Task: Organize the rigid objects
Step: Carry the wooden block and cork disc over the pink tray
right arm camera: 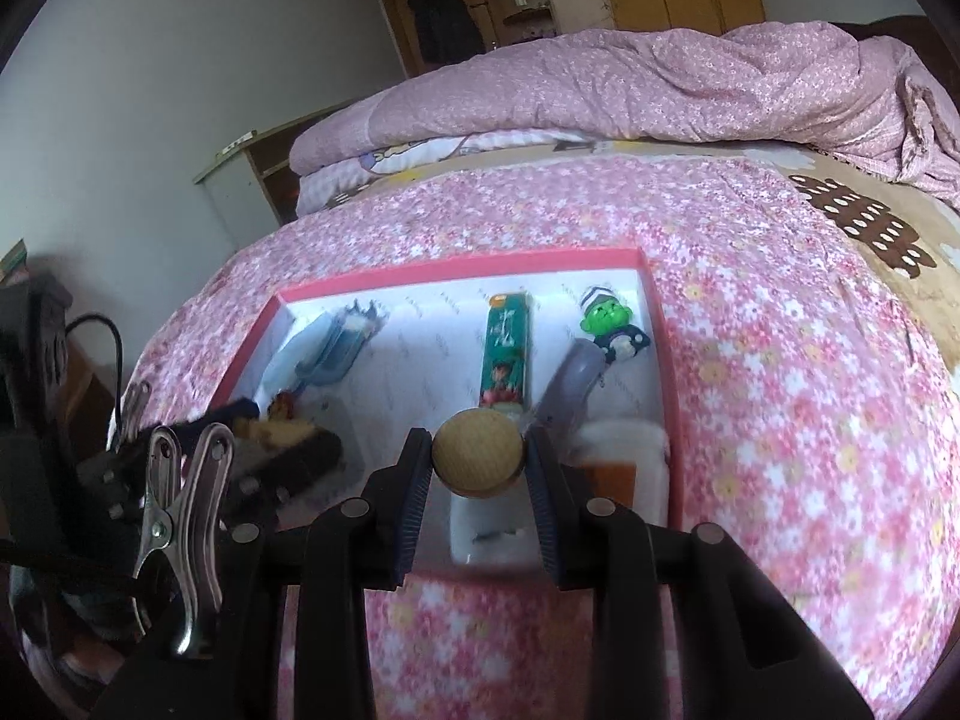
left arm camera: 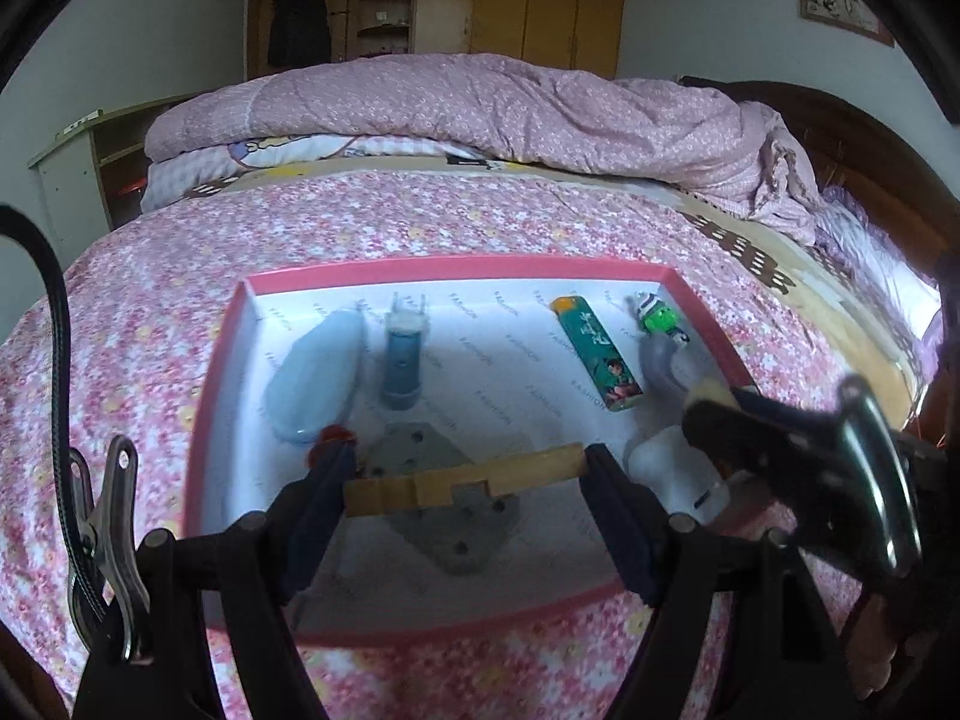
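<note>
A pink-rimmed white box (left arm camera: 456, 267) lies on the flowered bed. My left gripper (left arm camera: 465, 483) is shut on a notched wooden block (left arm camera: 462, 480) and holds it crosswise over the box's near part, above a grey metal plate (left arm camera: 447, 531). My right gripper (right arm camera: 478, 459) is shut on a round wooden ball (right arm camera: 478, 450) over the box's near right part, above a white object (right arm camera: 489, 534). The box holds a blue oval case (left arm camera: 318, 375), a blue plug-like piece (left arm camera: 403, 360), a green lighter (left arm camera: 597, 360) and a green-headed toy figure (left arm camera: 659, 319).
The box's pink rim (right arm camera: 462, 267) also shows in the right wrist view. A folded pink quilt (left arm camera: 480, 108) lies at the back of the bed. A wardrobe (left arm camera: 528, 0) and a low shelf (left arm camera: 90, 168) stand behind. The right gripper's body (left arm camera: 798, 462) crowds the box's right side.
</note>
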A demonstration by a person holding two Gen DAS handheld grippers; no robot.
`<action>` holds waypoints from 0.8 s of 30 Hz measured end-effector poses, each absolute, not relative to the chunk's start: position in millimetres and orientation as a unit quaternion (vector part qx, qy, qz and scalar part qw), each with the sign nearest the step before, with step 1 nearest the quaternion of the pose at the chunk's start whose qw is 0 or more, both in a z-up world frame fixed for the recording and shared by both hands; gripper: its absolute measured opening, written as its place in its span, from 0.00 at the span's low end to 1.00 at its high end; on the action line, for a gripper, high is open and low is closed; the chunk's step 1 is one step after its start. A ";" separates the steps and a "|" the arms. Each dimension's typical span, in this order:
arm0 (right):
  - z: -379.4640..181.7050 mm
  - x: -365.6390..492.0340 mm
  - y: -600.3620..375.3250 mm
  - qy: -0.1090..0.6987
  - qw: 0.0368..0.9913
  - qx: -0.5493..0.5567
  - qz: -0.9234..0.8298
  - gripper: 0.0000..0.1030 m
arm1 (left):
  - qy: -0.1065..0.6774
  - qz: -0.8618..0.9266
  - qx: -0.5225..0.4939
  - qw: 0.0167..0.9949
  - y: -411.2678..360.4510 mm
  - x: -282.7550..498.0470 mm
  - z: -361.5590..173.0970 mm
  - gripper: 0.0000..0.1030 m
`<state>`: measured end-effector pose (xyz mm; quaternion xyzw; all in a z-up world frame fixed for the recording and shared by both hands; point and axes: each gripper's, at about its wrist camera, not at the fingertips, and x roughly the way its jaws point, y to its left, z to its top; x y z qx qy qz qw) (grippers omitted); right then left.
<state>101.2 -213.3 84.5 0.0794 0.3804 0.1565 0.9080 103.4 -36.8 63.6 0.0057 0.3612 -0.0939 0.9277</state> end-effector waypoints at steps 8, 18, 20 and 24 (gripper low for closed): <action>77.4 127.2 -214.3 0.384 0.909 0.079 0.144 0.32 | 0.375 -0.088 0.007 0.923 -37.3 118.8 51.0 0.78; 74.7 147.3 -213.3 0.385 0.910 0.076 0.133 0.32 | 0.366 -0.075 0.018 0.927 -36.5 127.0 45.1 0.78; 72.2 151.8 -213.1 0.390 0.908 0.078 0.130 0.32 | 0.364 -0.073 0.020 0.928 -36.3 127.5 44.8 0.78; 68.7 156.3 -214.2 0.394 0.907 0.083 0.126 0.32 | 0.364 -0.073 0.019 0.928 -35.6 128.5 44.8 0.80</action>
